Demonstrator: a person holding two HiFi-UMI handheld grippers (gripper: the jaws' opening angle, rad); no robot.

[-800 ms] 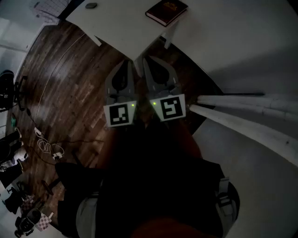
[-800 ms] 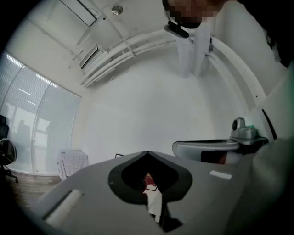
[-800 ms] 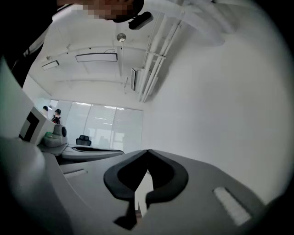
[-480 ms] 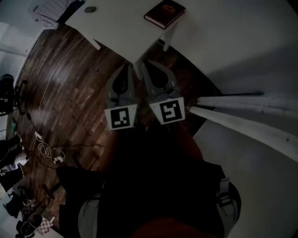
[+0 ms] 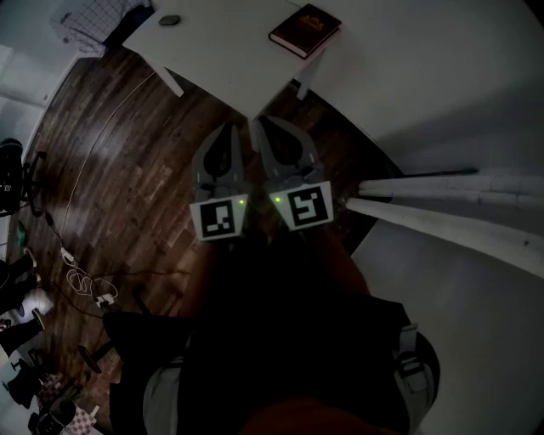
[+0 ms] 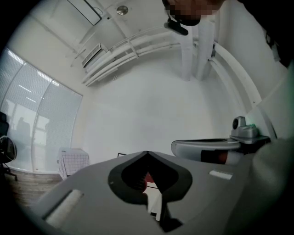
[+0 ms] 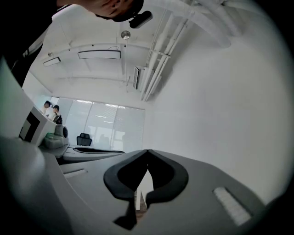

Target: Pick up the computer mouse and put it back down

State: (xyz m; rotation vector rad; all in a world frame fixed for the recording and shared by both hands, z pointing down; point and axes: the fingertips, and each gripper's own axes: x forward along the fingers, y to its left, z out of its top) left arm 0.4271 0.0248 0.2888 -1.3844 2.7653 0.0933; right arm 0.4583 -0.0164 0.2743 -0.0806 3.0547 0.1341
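Dark wooden floor [image 5: 127,170] runs under a white table [image 5: 229,59] at the top of the head view. The computer mouse [image 5: 169,19] lies on that table near its far left corner, a small dark oval well away from both tools. It is too small here for us to make out buttons or a cable.

We judge it to be light and rigid, with a smooth rounded plastic shell that could slip out of a pinch from above. The safest hold looks to be across its two long sides, around the middle where the shell is narrowest, with only gentle pressure.

On the same table, well to the right of the mouse, lies a reddish-brown book [image 5: 304,30]. A checked cloth [image 5: 93,21] sits off the table's left end.

Nearer to us, the left gripper [image 5: 235,129] and the right gripper [image 5: 262,126] are held level and side by side above the floor, short of the table's near corner. Each gripper's own view shows its jaws pressed tip to tip with nothing between them, so both are clenched and empty, and the pickup has not begun.

Compared with a moment ago, the table, book and mouse sit slightly lower in the head view. The grippers keep the same side-by-side pose.
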